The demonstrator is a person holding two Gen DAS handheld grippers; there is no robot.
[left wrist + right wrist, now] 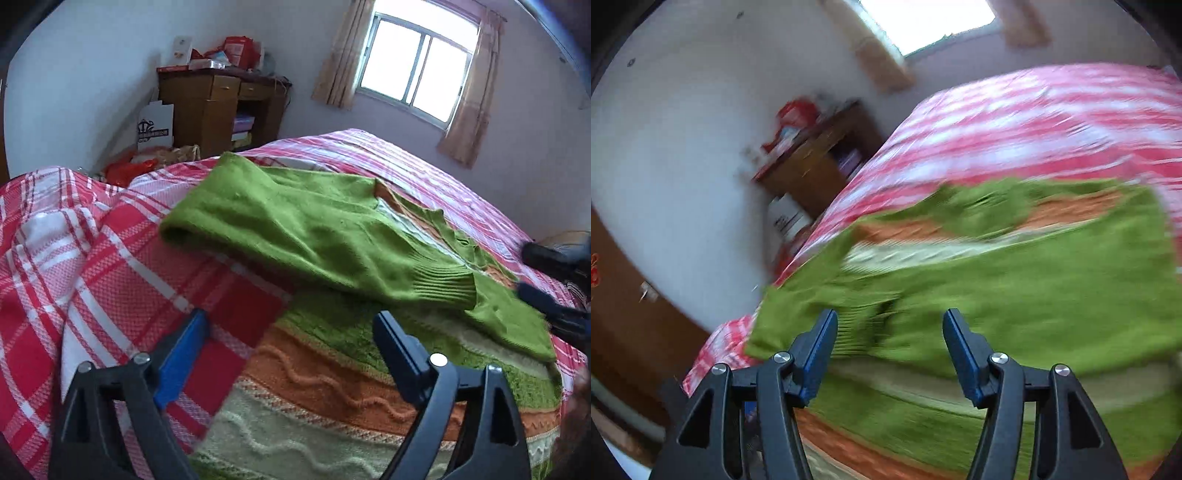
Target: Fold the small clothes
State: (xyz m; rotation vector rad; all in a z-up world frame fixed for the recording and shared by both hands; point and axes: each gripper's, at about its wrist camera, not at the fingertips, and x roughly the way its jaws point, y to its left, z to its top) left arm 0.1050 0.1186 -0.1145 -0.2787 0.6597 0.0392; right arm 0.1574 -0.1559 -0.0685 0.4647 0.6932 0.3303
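A small knitted sweater (332,387), green with orange and pale stripes, lies on the red plaid bedspread (92,240). One green sleeve (295,236) is folded across its body. My left gripper (291,325) is open and empty above the sweater's lower left part. My right gripper (890,325) is open and empty just above the green sleeves of the sweater (1034,288); that view is blurred. The right gripper also shows at the right edge of the left wrist view (554,280).
A brown wooden desk (218,99) with red clutter stands against the far wall beyond the bed. A window with curtains (413,62) is behind the bed. Bags lie on the floor by the desk (129,170).
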